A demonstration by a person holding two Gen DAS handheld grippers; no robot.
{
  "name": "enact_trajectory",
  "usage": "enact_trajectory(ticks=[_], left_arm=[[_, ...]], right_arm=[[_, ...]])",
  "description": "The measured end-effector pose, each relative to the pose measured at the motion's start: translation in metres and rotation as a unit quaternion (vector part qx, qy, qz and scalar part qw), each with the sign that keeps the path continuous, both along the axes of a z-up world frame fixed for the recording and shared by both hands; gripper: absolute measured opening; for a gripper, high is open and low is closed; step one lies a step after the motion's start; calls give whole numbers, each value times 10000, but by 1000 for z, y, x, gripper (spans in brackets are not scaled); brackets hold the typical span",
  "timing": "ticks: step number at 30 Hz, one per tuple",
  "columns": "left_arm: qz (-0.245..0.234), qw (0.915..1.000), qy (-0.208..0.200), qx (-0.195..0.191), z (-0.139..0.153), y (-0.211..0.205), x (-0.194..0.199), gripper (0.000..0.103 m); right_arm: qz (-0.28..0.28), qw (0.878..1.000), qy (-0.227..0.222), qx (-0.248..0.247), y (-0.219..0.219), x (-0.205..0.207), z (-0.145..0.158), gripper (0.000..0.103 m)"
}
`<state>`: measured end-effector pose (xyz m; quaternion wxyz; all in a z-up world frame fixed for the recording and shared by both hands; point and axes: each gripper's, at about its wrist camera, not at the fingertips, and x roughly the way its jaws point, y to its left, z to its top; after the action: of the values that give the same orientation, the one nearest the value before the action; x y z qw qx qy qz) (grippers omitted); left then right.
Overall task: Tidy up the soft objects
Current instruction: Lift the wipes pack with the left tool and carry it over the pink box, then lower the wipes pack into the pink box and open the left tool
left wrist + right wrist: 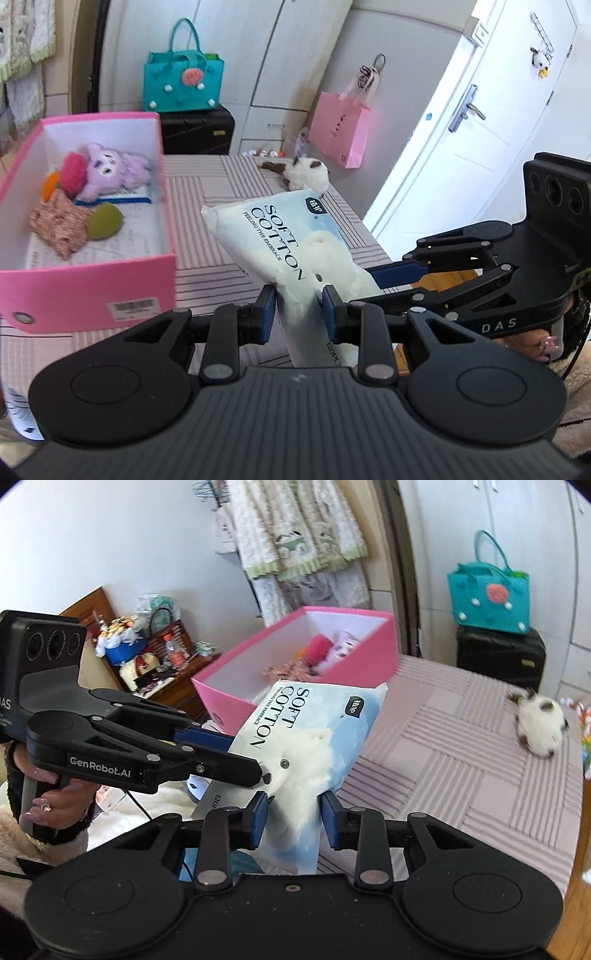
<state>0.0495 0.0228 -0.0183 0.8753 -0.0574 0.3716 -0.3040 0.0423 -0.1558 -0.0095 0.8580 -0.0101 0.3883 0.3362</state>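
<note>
A white and blue "Soft Cotton" pack is held tilted above the striped table. My left gripper is shut on its lower end. My right gripper is shut on the same pack; its fingers also reach in from the right in the left wrist view. A pink box at the left holds a purple plush, a red pompom, a floral pouch and a green pad. A white and brown plush lies on the table's far side.
A teal felt bag stands on a black case behind the table. A pink paper bag hangs by the white door. A cluttered wooden shelf is at the left in the right wrist view.
</note>
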Motion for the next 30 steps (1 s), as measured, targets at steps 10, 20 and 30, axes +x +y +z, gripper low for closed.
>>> enact_trajectory(ticks=[10,20,30], left_arm=[[309,9987,-308,261,31,46,-3,26],[1135,9898,-816,257,41,104,32,26],[1476,9866,-207,662,5,137,117,26]], right_arm=[[496,9981,-375,6,49,24,29,36],[839,9951,-479,223,108,90,29,34],[575,9970,509,109,159,171,-29,30]])
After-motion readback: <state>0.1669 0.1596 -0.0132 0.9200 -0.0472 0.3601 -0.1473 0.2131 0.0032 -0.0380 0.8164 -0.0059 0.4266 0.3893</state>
